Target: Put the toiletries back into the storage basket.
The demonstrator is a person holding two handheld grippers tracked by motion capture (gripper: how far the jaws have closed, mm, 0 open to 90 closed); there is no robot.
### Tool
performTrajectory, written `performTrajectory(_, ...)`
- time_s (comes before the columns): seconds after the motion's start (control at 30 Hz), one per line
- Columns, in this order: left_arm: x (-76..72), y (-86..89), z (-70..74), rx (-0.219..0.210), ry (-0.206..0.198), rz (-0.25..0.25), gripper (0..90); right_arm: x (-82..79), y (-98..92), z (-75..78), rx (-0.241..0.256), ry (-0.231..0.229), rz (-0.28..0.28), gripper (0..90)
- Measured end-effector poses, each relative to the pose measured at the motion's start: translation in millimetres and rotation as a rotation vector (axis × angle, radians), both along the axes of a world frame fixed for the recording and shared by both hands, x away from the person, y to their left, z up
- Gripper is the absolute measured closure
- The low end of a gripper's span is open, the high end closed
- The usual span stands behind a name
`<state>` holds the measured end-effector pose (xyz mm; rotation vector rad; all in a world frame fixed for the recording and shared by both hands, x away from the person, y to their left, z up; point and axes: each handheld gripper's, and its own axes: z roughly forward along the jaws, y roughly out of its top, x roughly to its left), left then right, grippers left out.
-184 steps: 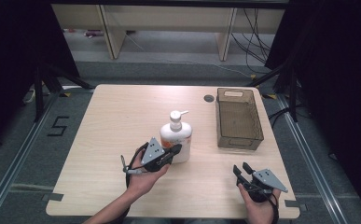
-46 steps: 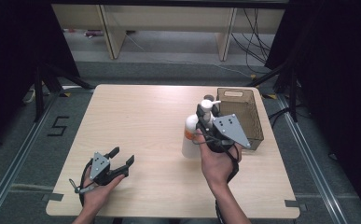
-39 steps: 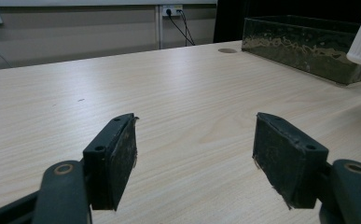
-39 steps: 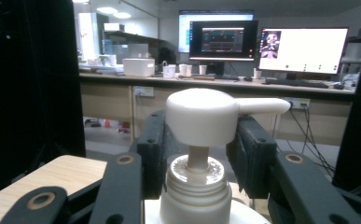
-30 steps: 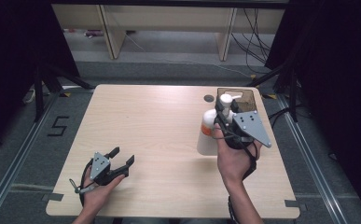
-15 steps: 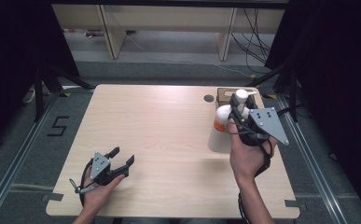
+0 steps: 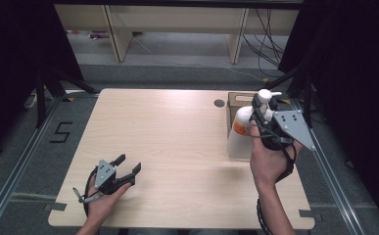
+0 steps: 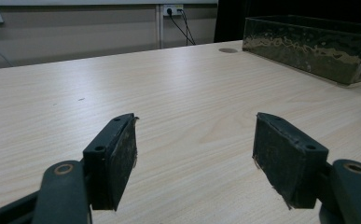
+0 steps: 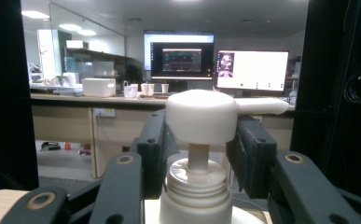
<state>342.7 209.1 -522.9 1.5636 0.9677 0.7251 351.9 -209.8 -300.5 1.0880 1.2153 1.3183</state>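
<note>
pale wood makes up the one worktop [image 7: 177, 147], the largest thing here, with a small dark round hole [image 7: 219, 103] near its far edge. next in size is a single dark see-through bin [image 7: 236, 100] standing at the worktop's far right corner; in the left gripper view it sits well off to the right [image 8: 308, 44], and nothing lies between it and that gripper. one white pump bottle [image 7: 240, 134] is held upright at the near left side of the bin, partly covering it in the high view; whether its base touches the worktop cannot be told. an orange mark shows on the bottle's shoulder. there are two grippers. the right gripper [image 7: 264, 113] is closed on the bottle's neck just under the pump head, and in the right gripper view [image 9: 197, 158] its black pads press in from both sides of the white stem, the spout pointing right. the left gripper [image 7: 127, 168] sits low over the near left part of the worktop, well apart from the bottle, its jaws spread wide with nothing between them [image 8: 194, 154].
</note>
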Motion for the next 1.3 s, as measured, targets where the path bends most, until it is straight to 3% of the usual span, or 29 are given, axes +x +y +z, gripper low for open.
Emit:
performTrajectory(0.67, -0.1, 0.0, 0.0, 0.001, -0.001, 0.000, 29.7, 19.5, -20.0, 6.4, -0.018, -0.020, -0.054, 60.5)
performTrajectory(1.3, 0.2, 0.3, -0.2, -0.005, -0.001, 0.001, 29.8, 45.8, -22.3, 0.3, -0.033, -0.011, -0.032, 60.5)
